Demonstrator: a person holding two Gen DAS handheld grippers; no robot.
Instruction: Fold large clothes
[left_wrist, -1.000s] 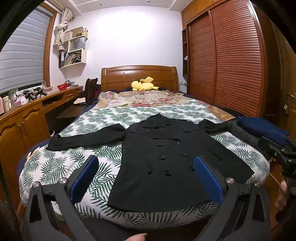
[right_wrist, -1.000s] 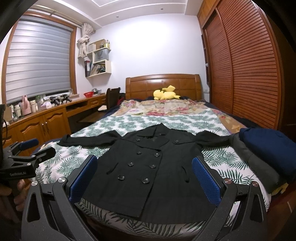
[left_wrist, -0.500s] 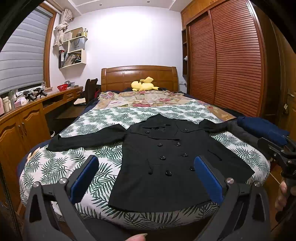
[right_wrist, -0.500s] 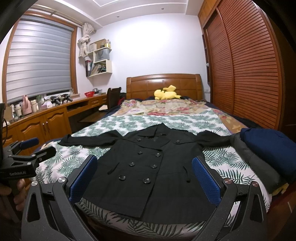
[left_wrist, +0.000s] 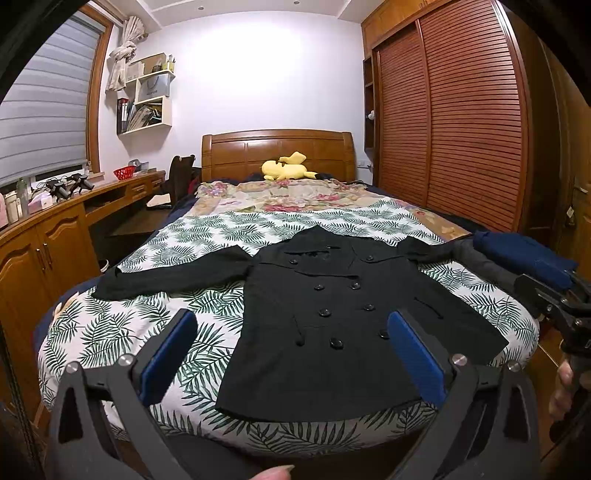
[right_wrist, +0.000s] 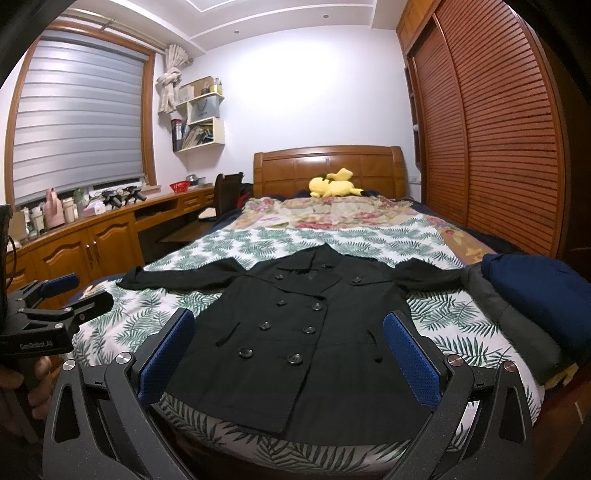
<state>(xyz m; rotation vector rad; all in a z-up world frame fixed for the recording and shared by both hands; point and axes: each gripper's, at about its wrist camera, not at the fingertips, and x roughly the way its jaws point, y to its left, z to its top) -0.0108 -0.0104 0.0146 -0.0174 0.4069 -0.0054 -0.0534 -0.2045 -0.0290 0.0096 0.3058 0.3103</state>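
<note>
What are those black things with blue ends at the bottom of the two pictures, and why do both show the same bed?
Those are tongs that a person holds, one in each hand. Each carries a small camera looking forward along its blue pads, so you get two views of one room. The left tongs give one picture, the right tongs the other; each also shows at the edge of the other's view. Both are open and hold nothing. On the bed lies a black coat, spread flat with sleeves out, waiting to be folded. Folded clothes sit beside it.
</note>
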